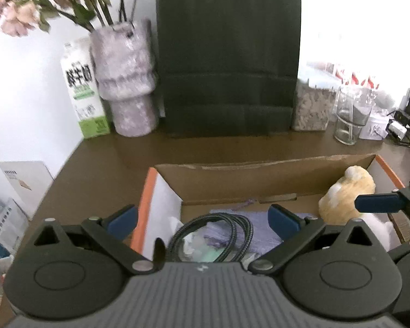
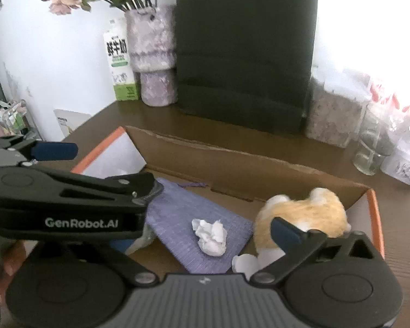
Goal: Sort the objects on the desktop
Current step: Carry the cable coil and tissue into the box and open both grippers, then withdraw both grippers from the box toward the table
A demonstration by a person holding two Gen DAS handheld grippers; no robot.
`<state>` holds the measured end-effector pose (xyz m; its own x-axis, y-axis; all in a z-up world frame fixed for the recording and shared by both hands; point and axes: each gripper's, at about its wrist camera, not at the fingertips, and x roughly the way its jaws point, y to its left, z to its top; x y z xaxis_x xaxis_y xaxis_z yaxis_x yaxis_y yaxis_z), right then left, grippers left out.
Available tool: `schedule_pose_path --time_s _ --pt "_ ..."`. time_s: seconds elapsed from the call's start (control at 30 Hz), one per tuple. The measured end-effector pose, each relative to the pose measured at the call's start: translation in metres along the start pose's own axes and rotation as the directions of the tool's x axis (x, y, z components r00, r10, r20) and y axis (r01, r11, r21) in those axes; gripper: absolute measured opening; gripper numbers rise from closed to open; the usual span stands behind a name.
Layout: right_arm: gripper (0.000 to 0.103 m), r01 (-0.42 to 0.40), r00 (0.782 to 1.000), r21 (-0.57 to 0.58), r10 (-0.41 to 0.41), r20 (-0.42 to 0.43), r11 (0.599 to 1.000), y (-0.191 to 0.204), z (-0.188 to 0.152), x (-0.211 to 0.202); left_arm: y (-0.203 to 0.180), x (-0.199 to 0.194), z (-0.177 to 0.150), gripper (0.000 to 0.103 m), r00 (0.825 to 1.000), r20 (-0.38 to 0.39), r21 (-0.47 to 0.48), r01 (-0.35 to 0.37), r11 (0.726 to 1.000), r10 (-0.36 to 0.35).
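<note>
left wrist view: left gripper [image 1: 202, 216] spread wide, holding nothing, over the cardboard box [image 1: 259, 175]
cable [image 1: 218, 232]: coiled just below its fingers, on a purple cloth [image 1: 259, 232]
right wrist view: right gripper [image 2: 205, 235] wide, empty
tissue [image 2: 211, 236]: between its fingers, on the cloth
plush toy [image 2: 303, 213]: behind its right finger

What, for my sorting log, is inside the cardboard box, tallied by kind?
Coiled cable: 1
Purple cloth: 1
Crumpled tissue: 1
Plush toy: 1
Total: 4
Something pale green under the cable is too unclear to count.
</note>
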<state>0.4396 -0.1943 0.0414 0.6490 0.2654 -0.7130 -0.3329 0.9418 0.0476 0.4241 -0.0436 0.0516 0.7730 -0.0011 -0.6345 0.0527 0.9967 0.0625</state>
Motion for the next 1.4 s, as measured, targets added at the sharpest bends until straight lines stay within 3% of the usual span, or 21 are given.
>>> schedule_pose_path --time_s 0.37,0.63,0.77,1.03,1.27,1.4 --pt "0.103 0.054 0.996 -0.027 -0.052 0.074 0.998 0.017 -0.014 -0.066 0.008 -0.064 -0.013 0.103 0.997 0.076 -0.025 -0.003 1.0 0.005" --pt "0.103 0.084 0.983 -0.02 -0.08 0.166 0.996 0.02 -0.045 -0.124 0.01 -0.123 -0.038 0.103 0.985 0.174 -0.021 0.017 1.0 -0.013" --pt "0.103 0.077 0.975 -0.015 -0.072 0.212 0.997 0.022 -0.066 -0.152 0.009 -0.148 -0.056 0.103 0.977 0.212 0.012 0.024 1.0 -0.026" --pt "0.103 0.091 0.958 0.008 -0.089 0.272 0.996 0.026 -0.122 -0.19 0.015 -0.189 -0.103 0.103 0.964 0.258 -0.009 0.068 0.998 -0.063" --pt "0.103 0.088 0.96 0.051 -0.098 0.263 0.995 0.028 -0.175 -0.203 0.011 -0.204 -0.154 0.103 0.968 0.25 -0.033 0.01 0.999 -0.001" --pt "0.103 0.11 0.964 0.059 -0.121 0.238 0.992 0.034 -0.202 -0.201 0.008 -0.209 -0.179 0.103 0.975 0.222 -0.038 0.019 0.999 -0.01"
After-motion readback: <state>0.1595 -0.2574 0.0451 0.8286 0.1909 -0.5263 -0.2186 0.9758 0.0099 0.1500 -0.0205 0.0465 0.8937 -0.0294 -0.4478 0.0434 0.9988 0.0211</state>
